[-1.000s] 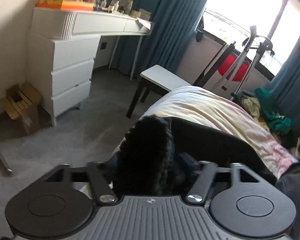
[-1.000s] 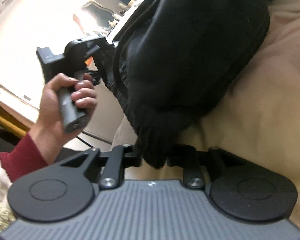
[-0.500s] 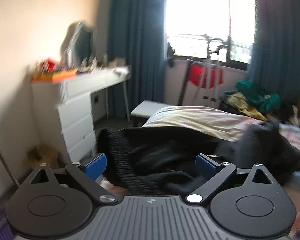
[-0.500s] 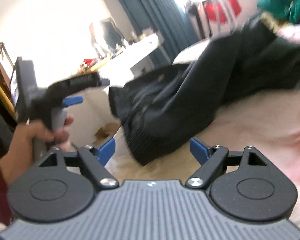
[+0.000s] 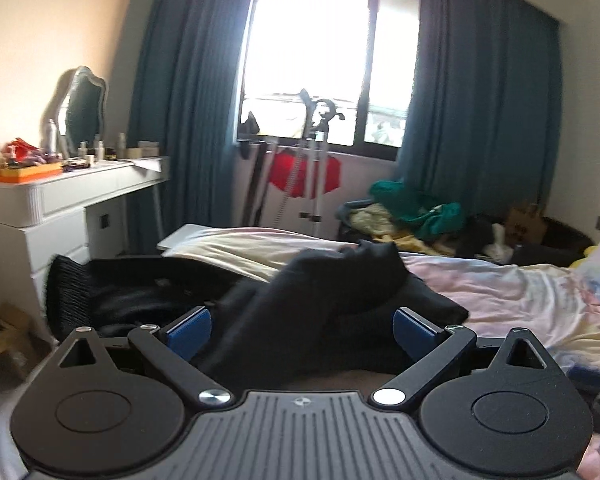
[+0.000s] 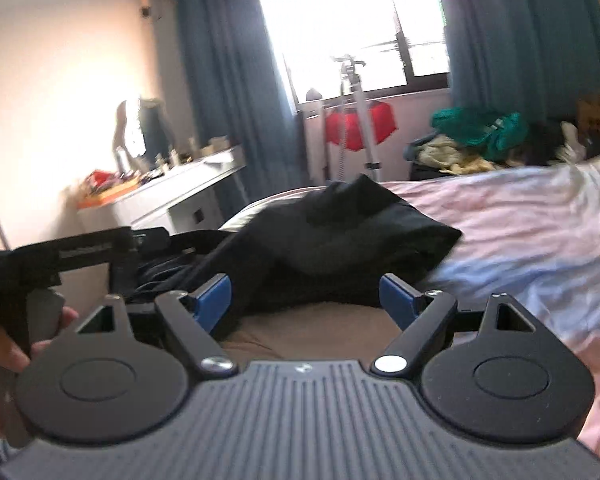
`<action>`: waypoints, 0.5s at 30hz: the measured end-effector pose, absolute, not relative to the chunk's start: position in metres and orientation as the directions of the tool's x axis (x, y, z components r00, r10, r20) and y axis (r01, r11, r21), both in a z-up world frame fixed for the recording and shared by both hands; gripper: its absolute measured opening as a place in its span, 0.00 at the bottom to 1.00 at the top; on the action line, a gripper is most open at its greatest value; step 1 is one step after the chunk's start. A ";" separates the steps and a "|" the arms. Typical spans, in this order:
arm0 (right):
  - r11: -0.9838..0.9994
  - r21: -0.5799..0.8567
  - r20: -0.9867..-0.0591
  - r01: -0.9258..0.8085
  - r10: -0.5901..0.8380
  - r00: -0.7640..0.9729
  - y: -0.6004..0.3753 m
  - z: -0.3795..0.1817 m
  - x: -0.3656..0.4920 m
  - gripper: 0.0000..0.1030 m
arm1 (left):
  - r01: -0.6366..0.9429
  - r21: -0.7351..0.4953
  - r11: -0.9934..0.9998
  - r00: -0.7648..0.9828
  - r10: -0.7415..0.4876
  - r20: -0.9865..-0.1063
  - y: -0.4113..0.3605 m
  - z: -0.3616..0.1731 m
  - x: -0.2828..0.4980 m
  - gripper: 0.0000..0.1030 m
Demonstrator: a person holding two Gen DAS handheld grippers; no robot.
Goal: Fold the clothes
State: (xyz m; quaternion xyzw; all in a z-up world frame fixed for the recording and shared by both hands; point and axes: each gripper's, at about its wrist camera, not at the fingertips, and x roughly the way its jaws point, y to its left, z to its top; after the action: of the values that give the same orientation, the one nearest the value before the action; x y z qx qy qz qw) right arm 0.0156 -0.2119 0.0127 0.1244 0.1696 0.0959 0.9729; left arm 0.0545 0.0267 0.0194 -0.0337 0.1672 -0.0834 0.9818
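Both sets of blue-padded fingers [image 5: 190,326] spread wide, just opened, pads touching nothing. Left gripper [image 5: 300,328] and right gripper [image 6: 306,296] low at 6 o'clock. Just beyond, toward 12 o'clock, black garment [image 5: 308,300] heaped on pink-sheeted bed [image 5: 512,292]. Farther, at 9 o'clock, white dresser [image 5: 56,204]; window [image 5: 312,52] at 12.

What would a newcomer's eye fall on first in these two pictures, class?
First the black garment, lying heaped near the edge of the bed, beyond the open left gripper and open right gripper. Then the bright window between dark teal curtains behind.
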 end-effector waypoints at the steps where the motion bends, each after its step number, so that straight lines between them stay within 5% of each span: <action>1: 0.946 0.301 -0.316 -0.124 0.222 0.923 -0.216 -0.002 0.017 0.81 | 0.166 -0.109 0.980 0.930 -0.193 -0.313 0.024 0.010 0.054 0.96; 3: 0.937 0.340 -0.375 -0.073 0.207 0.904 -0.216 -0.020 0.025 0.82 | 0.175 -0.142 0.974 0.923 -0.212 -0.322 0.025 -0.008 0.054 0.96; 15: 0.947 0.316 -0.346 -0.059 0.173 0.922 -0.217 -0.017 0.030 0.80 | 0.128 -0.110 0.986 0.923 -0.159 -0.351 0.025 -0.038 0.056 0.96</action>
State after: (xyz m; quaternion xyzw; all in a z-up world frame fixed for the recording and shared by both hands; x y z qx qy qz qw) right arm 0.0302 -0.2172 -0.0174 0.1517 0.1882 0.0598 0.9685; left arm 0.0560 0.0250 -0.0382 -0.0426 0.1822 -0.0732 0.9796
